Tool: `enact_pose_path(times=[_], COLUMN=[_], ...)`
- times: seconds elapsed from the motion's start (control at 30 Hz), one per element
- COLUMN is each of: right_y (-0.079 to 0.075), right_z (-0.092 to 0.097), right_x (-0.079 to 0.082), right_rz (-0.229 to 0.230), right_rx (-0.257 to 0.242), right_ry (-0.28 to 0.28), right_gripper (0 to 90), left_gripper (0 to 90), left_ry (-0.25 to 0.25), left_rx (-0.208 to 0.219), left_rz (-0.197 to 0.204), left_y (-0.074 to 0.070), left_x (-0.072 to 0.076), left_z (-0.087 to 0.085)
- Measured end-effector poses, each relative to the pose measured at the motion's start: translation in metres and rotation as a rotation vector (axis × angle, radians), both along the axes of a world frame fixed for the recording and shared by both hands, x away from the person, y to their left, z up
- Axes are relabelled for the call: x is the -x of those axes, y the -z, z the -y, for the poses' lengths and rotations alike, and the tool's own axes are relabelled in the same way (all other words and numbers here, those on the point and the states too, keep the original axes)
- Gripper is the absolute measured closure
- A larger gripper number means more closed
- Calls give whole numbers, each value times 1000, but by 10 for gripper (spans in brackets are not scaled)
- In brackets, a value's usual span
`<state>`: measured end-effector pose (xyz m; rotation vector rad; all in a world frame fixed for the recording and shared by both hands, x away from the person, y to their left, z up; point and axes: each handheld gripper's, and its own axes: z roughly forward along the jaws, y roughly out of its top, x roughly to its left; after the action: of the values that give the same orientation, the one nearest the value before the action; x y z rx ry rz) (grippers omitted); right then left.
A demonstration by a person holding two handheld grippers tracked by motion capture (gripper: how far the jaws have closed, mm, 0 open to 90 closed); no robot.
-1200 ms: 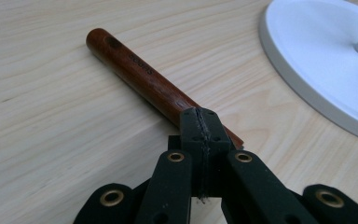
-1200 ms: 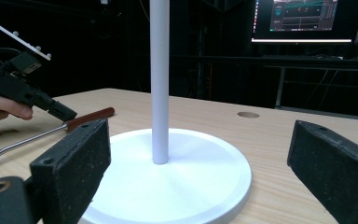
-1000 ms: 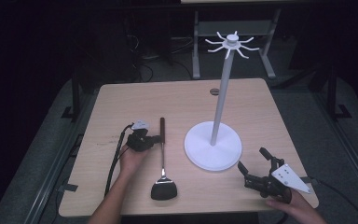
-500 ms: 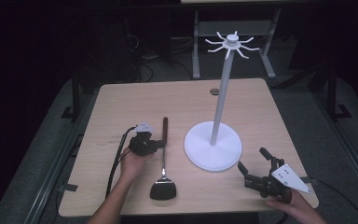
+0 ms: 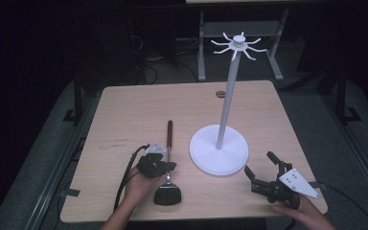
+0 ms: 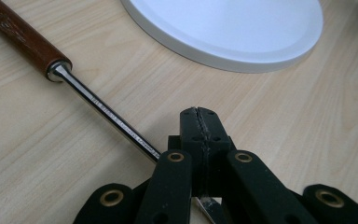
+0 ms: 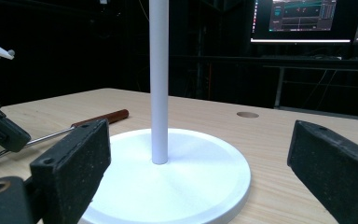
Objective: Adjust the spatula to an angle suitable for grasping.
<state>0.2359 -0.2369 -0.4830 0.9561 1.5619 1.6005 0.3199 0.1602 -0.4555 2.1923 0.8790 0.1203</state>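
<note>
Left tongs [image 5: 168, 166] pinched together over the spatula [image 5: 168, 163] shaft, palm low (right tongs [image 5: 263, 171] wide).

A lab or recording room, dark beyond one lit wooden counter [image 5: 124, 110]. Lit computer monitors [image 7: 303, 18] glowing behind on a metal frame, cables [image 5: 148, 72] strewn over grey carpet [image 5: 38, 158]. Bare metal stand legs [image 5: 201, 52] past the far edge.

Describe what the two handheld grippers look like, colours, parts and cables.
Both are black. The left gripper has a small grey plate on top and a black cable trailing back. The right gripper carries a white three-cornered plate with small holes; its pads are black, grainy blocks.
</note>
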Motion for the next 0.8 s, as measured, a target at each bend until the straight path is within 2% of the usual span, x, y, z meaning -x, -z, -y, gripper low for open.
enact_pose_path(times=[0.07, 0.3, 0.43, 0.53, 0.8], right_y=[0, 0, 0, 0, 0], right_z=[0, 0, 0, 0, 0], right_x=[0, 0, 0, 0, 0], right_rz=[0, -1, 0, 0, -1], right_rx=[0, -2, 1, 1, 0], right_ry=[0, 0, -1, -1, -1], right_gripper=[55, 55, 55, 55, 55], left_gripper=[897, 897, 897, 897, 897], left_ry=[-3, -25, -29, -38, -79], left_rx=[-20, -11, -40, -73, -79], left_rz=[-4, -8, -12, -17, -11], left_y=[1, -1, 0, 3, -1], left_x=[-1, 2, 6, 8, 15], left_z=[0, -6, -13, -20, -45])
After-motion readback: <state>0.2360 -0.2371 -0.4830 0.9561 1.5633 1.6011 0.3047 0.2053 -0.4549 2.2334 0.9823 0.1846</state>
